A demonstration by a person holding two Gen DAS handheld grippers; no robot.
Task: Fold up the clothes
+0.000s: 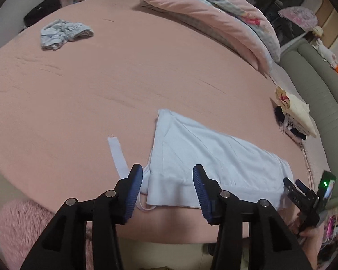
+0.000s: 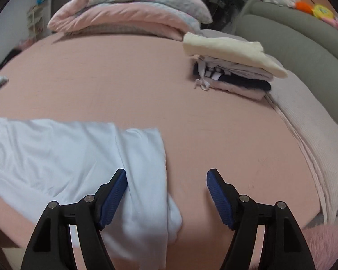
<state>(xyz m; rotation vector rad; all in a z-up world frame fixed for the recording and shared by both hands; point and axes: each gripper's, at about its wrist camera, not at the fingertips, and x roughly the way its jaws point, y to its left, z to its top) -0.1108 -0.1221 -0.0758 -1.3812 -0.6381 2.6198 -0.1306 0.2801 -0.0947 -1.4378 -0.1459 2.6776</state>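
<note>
Left wrist view: a thin, limp pale-blue garment (image 1: 214, 157) is seen beneath the open, empty left gripper (image 1: 167, 191), probably best pinched at its thicker hem, while the right gripper (image 2: 166, 198) is likewise spread wide and holds nothing.

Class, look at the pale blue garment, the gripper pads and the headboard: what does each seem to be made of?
Pale blue garment: thin, matte knit fabric, probably cotton jersey; it drapes in soft creases and has a ribbed band. Gripper pads: blue, ridged, likely rubber or soft plastic, on black hard-plastic fingers. Headboard: grey-green padded upholstery in smooth rolls, faux leather or fabric, hard to tell.

Pale blue garment (image 1: 205, 155), pink sheet (image 1: 101, 85)
</note>
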